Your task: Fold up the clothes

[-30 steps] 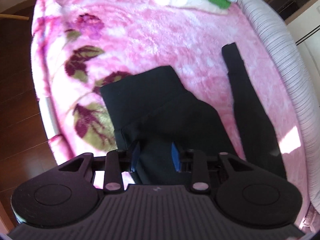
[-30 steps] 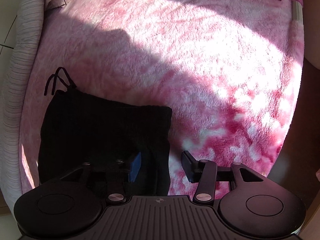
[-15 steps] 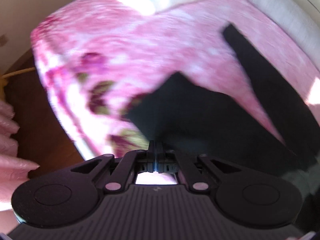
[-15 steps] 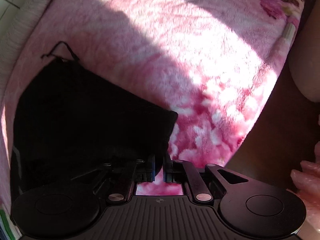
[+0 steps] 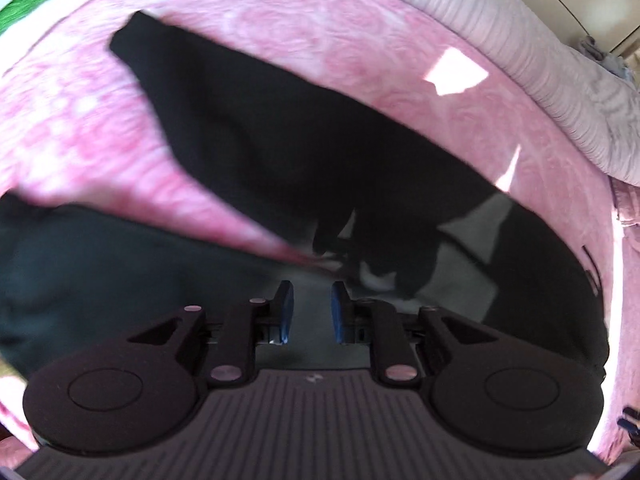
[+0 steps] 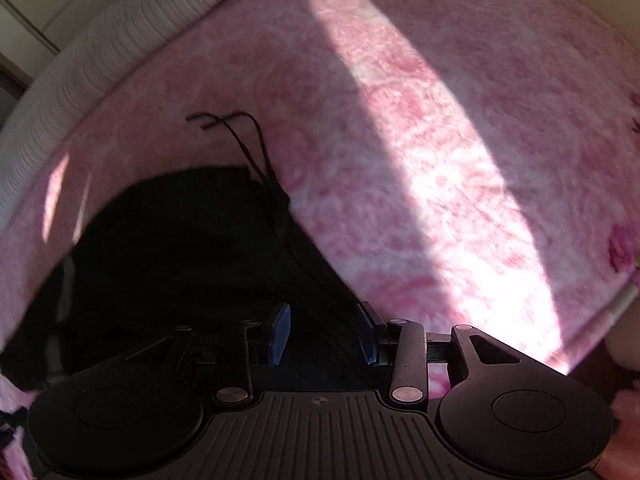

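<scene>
Below, soft black trousers (image 5: 280, 152) drape fluffy pink blanket (image 5: 80, 128).

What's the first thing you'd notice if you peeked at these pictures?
A big black pair of trousers sprawls across a fluffy pink blanket. Its thin drawstring trails onto the pink. A bright stripe of sunlight crosses the blanket on the right.

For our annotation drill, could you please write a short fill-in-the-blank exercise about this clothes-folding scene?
1. The black trousers lie on a fluffy blanket whose colour is ____.
2. The drawstring at the trousers' waist is coloured ____.
3. The pads on the left gripper are coloured ____.
4. The right gripper has its jaws ____, clamping nothing.

Missing words: pink; black; blue; open
</scene>
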Motion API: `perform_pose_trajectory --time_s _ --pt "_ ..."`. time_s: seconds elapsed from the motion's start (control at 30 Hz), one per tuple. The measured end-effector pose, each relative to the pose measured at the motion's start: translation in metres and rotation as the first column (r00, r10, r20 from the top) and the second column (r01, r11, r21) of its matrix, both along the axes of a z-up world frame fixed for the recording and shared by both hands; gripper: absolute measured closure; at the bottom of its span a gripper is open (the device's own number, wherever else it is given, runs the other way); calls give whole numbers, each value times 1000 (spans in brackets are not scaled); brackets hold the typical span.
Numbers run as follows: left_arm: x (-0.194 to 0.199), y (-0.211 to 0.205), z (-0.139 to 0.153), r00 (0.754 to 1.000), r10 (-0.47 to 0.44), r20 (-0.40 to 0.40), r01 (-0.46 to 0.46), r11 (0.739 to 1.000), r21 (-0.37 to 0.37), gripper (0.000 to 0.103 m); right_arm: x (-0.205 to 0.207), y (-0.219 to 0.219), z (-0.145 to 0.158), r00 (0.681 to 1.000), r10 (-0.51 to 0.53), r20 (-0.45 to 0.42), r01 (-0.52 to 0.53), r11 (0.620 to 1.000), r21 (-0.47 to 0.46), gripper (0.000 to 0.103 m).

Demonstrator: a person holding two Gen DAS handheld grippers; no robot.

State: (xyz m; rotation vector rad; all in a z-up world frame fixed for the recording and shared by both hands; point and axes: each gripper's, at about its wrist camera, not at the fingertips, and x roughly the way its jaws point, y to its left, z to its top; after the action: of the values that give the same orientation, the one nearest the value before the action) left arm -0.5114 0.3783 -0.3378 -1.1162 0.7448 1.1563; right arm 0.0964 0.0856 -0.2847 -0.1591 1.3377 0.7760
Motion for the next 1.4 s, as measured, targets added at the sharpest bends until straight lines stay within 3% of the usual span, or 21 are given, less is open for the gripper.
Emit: perform_pose_trajectory --time_s 0.17,0.3,0.43,0.47,0.5,0.53,0.63,0.7,0.8,0.87,0.93,1.0,1.07,1.1,1.2,1.3,1.4 --pt "32 36 0 999 -40 5 40 999 9 86 62 51 -37 963 -130 -235 169 974 151 56" --pt "55 63 -1 997 -72 -8 72 997 24 83 91 94 -76 933 -147 -328 200 971 134 55" --pt "70 75 -4 997 -80 -3 80 997 21 83 109 112 -123 841 -207 -499 293 951 100 55" --pt "73 77 -5 997 -83 -1 83 996 18 83 113 115 -131 820 -212 -531 312 944 104 68" --pt "74 77 -5 996 -87 1 87 996 16 83 115 115 -130 819 -191 -540 310 941 137 91" --pt "76 78 -7 996 -90 2 90 996 14 83 113 112 -123 830 -148 -539 291 937 192 98" --pt "78 75 -11 997 -83 8 83 997 -4 83 90 101 -90 878 50 -476 132 931 341 100" --pt "77 70 -16 998 -65 14 66 998 -22 83 63 91 -73 889 171 -426 -5 932 363 101" --pt "77 64 -23 999 -43 24 44 998 -48 83 14 77 -63 880 347 -324 -255 921 295 101" --pt "78 60 -24 999 -45 21 46 997 -56 83 -8 73 -66 883 401 -243 -354 910 217 98" --pt "79 57 -24 999 -52 16 53 997 -59 83 -9 72 -67 899 378 -223 -332 918 216 90" --pt "79 55 -23 998 -58 6 58 997 -53 83 2 72 -62 922 323 -212 -268 931 249 73" --pt "79 55 -24 999 -51 9 52 997 -51 83 15 75 -55 943 278 -184 -221 934 280 48" --pt "79 55 -24 999 -48 12 48 998 -50 83 19 78 -49 947 287 -141 -240 929 283 43" --pt "79 56 -24 999 -38 19 39 998 -49 83 31 91 -39 949 312 -55 -284 915 285 39" --pt "83 55 -24 998 -49 32 51 998 -49 83 48 106 -50 940 317 -129 -261 907 330 39" --pt "87 53 -25 997 -62 37 64 997 -49 83 57 130 -60 896 380 -229 -278 883 379 39"
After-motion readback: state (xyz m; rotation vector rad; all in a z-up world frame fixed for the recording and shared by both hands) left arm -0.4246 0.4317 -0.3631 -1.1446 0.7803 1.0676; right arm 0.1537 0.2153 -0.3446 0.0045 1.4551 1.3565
